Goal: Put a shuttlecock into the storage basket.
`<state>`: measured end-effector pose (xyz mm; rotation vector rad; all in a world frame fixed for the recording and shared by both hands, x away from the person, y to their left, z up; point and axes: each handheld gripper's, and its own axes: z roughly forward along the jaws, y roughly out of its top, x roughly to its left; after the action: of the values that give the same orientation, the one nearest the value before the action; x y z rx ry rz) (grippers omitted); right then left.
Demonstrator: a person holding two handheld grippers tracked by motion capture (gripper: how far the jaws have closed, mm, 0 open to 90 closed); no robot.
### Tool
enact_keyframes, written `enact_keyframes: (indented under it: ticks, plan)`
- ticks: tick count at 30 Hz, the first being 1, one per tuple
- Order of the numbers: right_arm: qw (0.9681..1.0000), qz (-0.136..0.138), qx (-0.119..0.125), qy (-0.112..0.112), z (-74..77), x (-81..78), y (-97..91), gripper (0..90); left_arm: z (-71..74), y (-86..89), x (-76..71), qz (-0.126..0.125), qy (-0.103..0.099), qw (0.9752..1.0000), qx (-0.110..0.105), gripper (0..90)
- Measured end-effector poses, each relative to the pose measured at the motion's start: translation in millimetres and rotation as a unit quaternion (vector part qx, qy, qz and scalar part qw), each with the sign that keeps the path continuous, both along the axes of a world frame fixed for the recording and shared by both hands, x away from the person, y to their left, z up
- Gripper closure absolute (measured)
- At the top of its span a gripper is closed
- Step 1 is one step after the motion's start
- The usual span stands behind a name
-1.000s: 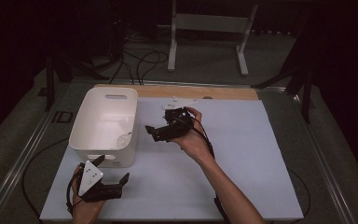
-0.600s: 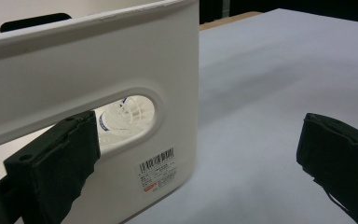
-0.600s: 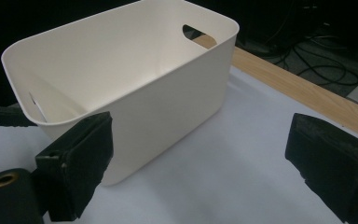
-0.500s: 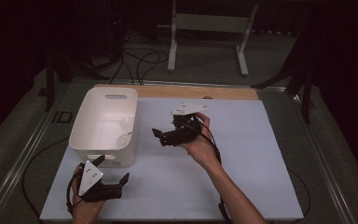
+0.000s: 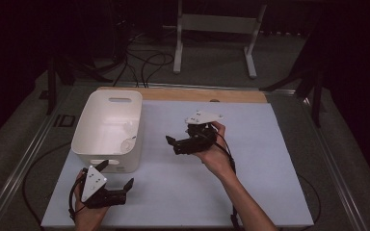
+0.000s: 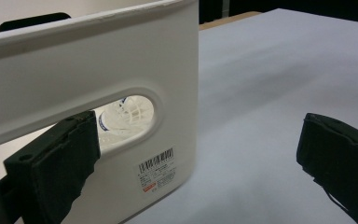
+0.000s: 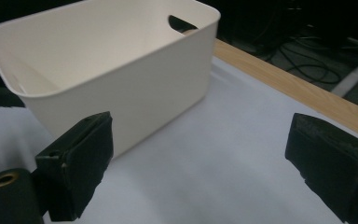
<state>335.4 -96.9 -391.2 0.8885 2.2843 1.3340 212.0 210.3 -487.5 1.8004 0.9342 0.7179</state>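
Note:
A white plastic bin point(image 5: 107, 126) with handle slots stands on the left of the white mat point(image 5: 260, 173). My left gripper point(image 5: 116, 174) sits low at the front left, just in front of the bin's near wall point(image 6: 135, 60), jaws wide open and empty. Through the handle slot I see a small white netted object point(image 6: 129, 111) inside the bin, also visible from above point(image 5: 125, 143). My right gripper point(image 5: 172, 144) hovers over the mat right of the bin, pointing at its side wall point(image 7: 121, 93), open with nothing between its jaws.
A wooden strip point(image 5: 183, 95) runs along the mat's far edge. Behind the table stand a white metal frame point(image 5: 217, 24) and loose cables point(image 5: 144, 62) on the dark floor. A barcode label point(image 6: 157, 170) marks the bin's near wall.
My right gripper has drifted a little to the right and toward the person, away from the bin. The left gripper and the bin have stayed put.

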Motion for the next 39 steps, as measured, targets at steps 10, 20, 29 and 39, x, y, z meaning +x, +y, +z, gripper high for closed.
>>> enact_keyframes:
  ticks: [10, 20, 29, 39]
  plan:
    - [0.9998, -0.021, -0.002, 0.002, -14.8, -3.1, -16.0, 7.8, -0.3, -0.6, 1.5, 0.0, 0.003, 1.0, 0.0, 0.1]
    - [0.9991, -0.042, 0.002, 0.003, -23.6, -7.0, -32.1, 7.8, -0.4, -0.8, 1.9, 0.0, 0.005, 1.0, -0.001, 0.1]
    - [0.9984, -0.055, 0.015, 0.002, -28.2, -14.6, -50.6, 7.8, -0.3, -1.7, 1.5, 0.0, 0.004, 1.0, 0.0, 0.1]
    - [0.9967, -0.078, 0.023, -0.004, -38.6, -25.4, -72.0, 7.8, -0.2, -3.1, 1.5, -0.002, 0.004, 1.0, -0.001, 0.1]
